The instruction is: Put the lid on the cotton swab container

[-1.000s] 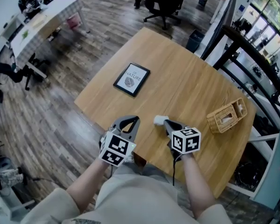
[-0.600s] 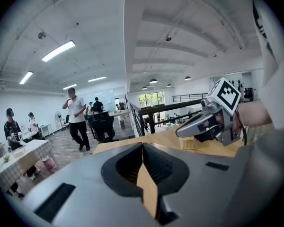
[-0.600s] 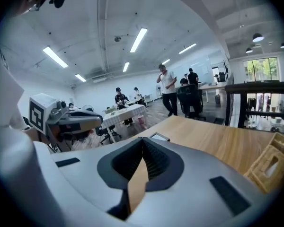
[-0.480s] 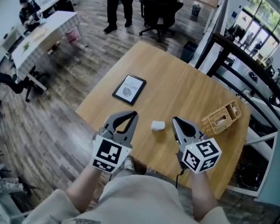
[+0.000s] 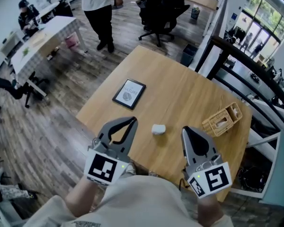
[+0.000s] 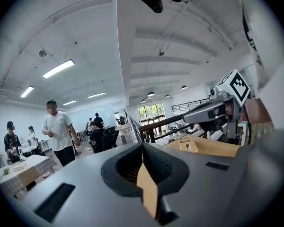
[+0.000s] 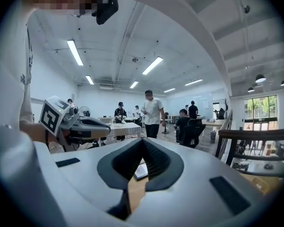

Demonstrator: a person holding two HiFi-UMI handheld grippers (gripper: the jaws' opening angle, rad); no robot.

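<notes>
A small white cotton swab container point(image 5: 158, 129) sits on the wooden table point(image 5: 180, 91), ahead of and between my two grippers. I cannot tell a separate lid from it. My left gripper point(image 5: 131, 120) is raised off the table to the container's left, jaws closed together and empty. To the container's right, my right gripper point(image 5: 186, 129) is held up the same way, shut with nothing in it. In the left gripper view the left gripper point(image 6: 142, 146) has its jaws meeting at the tip. The right gripper point(image 7: 143, 141) looks the same in its own view. Neither gripper view shows the container.
A framed "NATURE" print point(image 5: 128, 93) lies flat at the table's far left. A wicker basket point(image 5: 221, 119) stands near the right edge by a black railing point(image 5: 246, 60). A person point(image 5: 98, 8) walks beyond the table, near an office chair point(image 5: 158, 6).
Both grippers have pulled back toward me and risen. The right gripper, beside the white container a second ago, is now clear of it. A person has walked into view beyond the table.
</notes>
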